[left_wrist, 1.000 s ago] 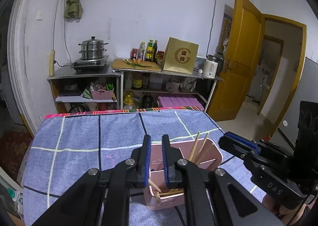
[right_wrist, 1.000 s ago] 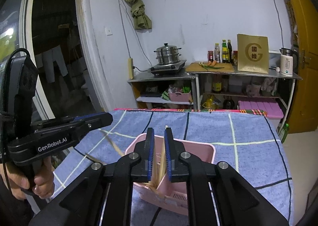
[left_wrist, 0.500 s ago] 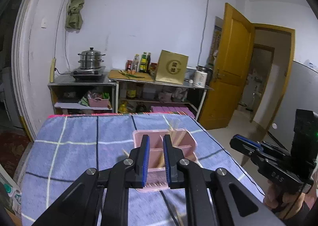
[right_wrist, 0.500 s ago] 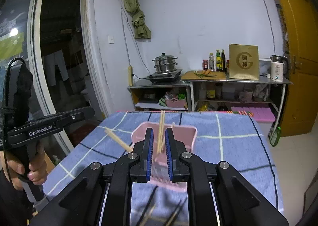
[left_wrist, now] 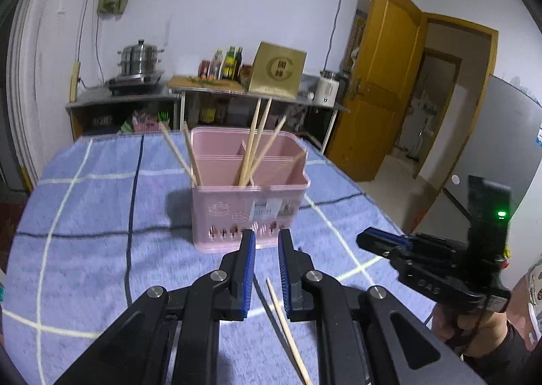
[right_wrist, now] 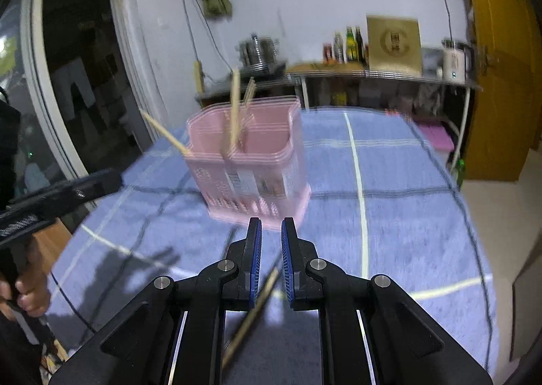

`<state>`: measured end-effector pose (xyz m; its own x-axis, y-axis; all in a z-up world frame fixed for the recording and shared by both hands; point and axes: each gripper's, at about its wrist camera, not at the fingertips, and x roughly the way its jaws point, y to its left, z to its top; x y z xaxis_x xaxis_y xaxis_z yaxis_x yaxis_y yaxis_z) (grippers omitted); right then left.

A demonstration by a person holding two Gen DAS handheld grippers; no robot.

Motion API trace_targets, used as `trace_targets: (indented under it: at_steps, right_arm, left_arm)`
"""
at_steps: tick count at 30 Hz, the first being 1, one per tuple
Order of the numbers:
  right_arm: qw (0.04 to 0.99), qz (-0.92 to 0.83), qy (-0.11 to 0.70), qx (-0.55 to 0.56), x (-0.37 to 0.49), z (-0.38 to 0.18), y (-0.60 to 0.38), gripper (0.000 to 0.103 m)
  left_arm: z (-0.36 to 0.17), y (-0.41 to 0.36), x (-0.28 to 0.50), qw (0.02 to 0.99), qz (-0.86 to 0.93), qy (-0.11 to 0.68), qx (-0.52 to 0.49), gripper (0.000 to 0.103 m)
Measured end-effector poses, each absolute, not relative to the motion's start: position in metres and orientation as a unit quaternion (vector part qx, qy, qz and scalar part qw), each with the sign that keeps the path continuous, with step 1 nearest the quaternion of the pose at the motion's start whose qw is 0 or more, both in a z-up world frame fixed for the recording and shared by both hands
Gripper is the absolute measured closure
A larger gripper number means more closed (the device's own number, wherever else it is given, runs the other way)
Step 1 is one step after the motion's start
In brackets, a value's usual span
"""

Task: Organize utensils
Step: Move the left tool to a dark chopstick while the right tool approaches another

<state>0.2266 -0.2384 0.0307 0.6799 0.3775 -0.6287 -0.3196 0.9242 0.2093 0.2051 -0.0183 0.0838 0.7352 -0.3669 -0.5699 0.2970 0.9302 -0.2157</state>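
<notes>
My right gripper [right_wrist: 271, 227] hangs above the bench [right_wrist: 406, 198], its jaws a little apart and holding nothing. Under it lies one chopstick [right_wrist: 252, 314]. The pink holder [right_wrist: 250, 161] stands just ahead with chopsticks inside.

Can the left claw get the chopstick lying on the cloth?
Probably yes. The loose chopstick lies flat on the blue cloth, right under the left claw, whose jaws stand slightly apart. Nothing covers it; the pink holder stands farther ahead.
</notes>
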Motion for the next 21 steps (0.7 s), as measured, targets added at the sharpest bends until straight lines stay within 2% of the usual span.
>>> trace_targets:
  at_steps: [9,21]
  right_arm:
    - [0.884,0.184,0.427,0.058,0.257,-0.022,-0.235,0.091]
    - [0.871,0.173,0.457,0.052,0.278,-0.041,-0.225,0.091]
  left_arm:
    - [0.057,-0.012,0.214,0.921,-0.174,0.344,-0.065,0.09]
    - [0.041,0.0,0.227,0.914,-0.171,0.358,-0.082,0.09]
